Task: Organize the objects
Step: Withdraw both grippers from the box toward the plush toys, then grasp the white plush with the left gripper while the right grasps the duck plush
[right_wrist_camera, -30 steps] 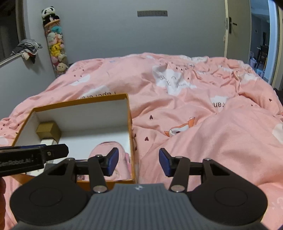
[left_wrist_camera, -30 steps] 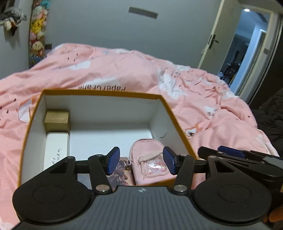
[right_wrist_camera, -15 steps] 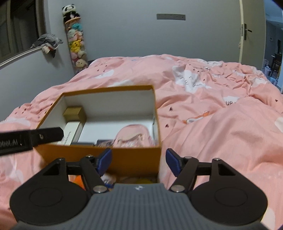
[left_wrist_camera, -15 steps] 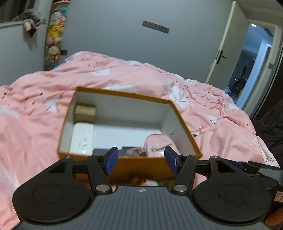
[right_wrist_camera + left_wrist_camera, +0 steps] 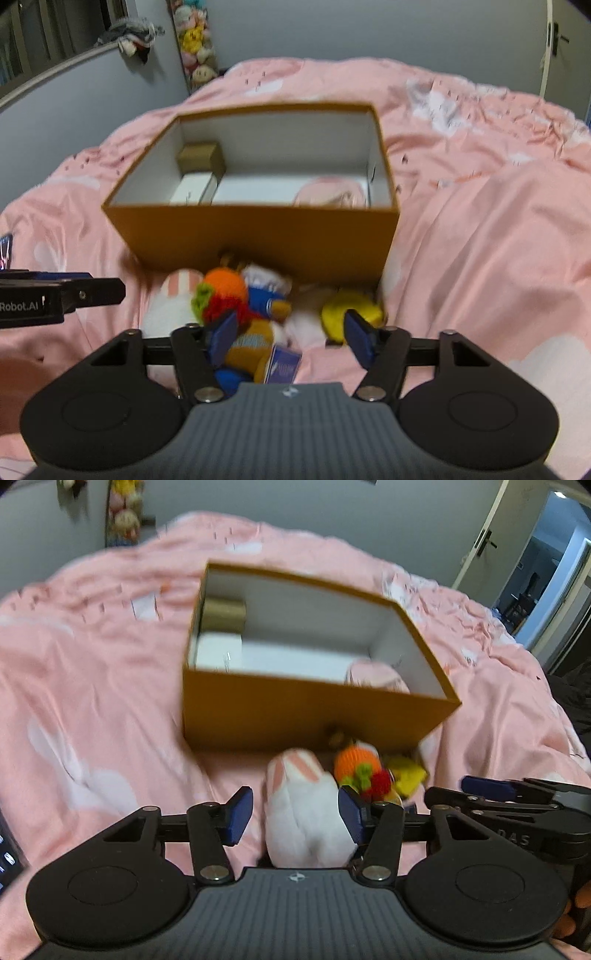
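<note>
- An orange cardboard box (image 5: 310, 716), rectangular with white inner walls, is sitting open on the pink quilted bedspread (image 5: 92, 701).
- A gold cube (image 5: 201, 157), a white carton (image 5: 194, 188) and a pink pouch (image 5: 332, 194) are lying inside.
- Soft plush toys are crowding the box's near wall: a white rabbit (image 5: 303, 812), an orange knitted ball (image 5: 225, 288), a yellow piece (image 5: 351, 310).
- The left gripper (image 5: 295, 816), jaws apart, is straddling the rabbit.
- The right gripper (image 5: 290, 338), jaws apart, is hovering over the pile.
</note>
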### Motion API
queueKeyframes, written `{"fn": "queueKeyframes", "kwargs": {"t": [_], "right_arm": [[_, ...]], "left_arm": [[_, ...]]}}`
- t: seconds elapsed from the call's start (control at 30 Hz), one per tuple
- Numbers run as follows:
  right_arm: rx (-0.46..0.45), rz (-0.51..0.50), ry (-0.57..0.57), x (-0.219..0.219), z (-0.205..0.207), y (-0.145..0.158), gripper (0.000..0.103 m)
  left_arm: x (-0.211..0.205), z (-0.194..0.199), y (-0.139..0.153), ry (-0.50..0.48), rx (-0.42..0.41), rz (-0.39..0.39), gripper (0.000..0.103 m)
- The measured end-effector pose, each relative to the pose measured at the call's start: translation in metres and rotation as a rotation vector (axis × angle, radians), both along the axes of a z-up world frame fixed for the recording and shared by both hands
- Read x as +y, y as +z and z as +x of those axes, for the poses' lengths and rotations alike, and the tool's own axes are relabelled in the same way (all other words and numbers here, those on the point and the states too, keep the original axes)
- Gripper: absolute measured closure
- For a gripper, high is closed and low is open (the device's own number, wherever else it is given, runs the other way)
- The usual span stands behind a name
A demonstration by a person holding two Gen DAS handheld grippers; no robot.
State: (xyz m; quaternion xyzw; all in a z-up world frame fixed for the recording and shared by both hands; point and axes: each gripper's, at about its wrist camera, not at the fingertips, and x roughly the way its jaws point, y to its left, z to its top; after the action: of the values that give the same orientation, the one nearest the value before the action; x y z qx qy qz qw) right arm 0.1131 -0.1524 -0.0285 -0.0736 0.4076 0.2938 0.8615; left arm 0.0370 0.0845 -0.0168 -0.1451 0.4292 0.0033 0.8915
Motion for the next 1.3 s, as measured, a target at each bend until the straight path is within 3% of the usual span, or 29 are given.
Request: {"fn": "queueKeyframes", "kwargs": {"t": [0.27, 0.37, 0.53, 0.7, 1.03, 1.17, 1.2, 1.3], "right_arm": [[0.068, -0.028, 0.039, 0.011, 0.005, -0.015, 0.058], [0.085, -0.032, 0.046, 0.014, 0.008, -0.019, 0.058], [0.072, -0.057, 0.071, 0.022, 0.009, -0.023, 0.056], [0.087, -0.069, 0.056, 0.022, 0.012, -0.027, 0.055], [0.023, -0.046, 0.129, 0.03, 0.0, -0.017, 0.057], [0.019, -0.053, 0.185, 0.04, -0.006, -0.018, 0.066], [0.021, -0.049, 0.199, 0.043, -0.007, -0.019, 0.069], [0.027, -0.059, 0.239, 0.05, -0.01, -0.022, 0.083]], "left_arm": [[-0.004, 0.009, -0.018, -0.02, 0.048, -0.037, 0.042], [-0.007, 0.009, -0.019, -0.013, 0.051, -0.021, 0.042], [-0.018, 0.009, -0.013, -0.083, 0.008, 0.016, 0.042], [-0.031, 0.017, -0.024, -0.133, 0.053, 0.061, 0.047], [-0.016, 0.009, -0.025, -0.056, 0.085, 0.125, 0.058], [-0.004, 0.009, -0.031, 0.029, 0.154, 0.216, 0.075], [0.001, 0.009, -0.037, 0.049, 0.178, 0.212, 0.075], [0.014, 0.004, -0.037, 0.059, 0.169, 0.107, 0.075]]}}
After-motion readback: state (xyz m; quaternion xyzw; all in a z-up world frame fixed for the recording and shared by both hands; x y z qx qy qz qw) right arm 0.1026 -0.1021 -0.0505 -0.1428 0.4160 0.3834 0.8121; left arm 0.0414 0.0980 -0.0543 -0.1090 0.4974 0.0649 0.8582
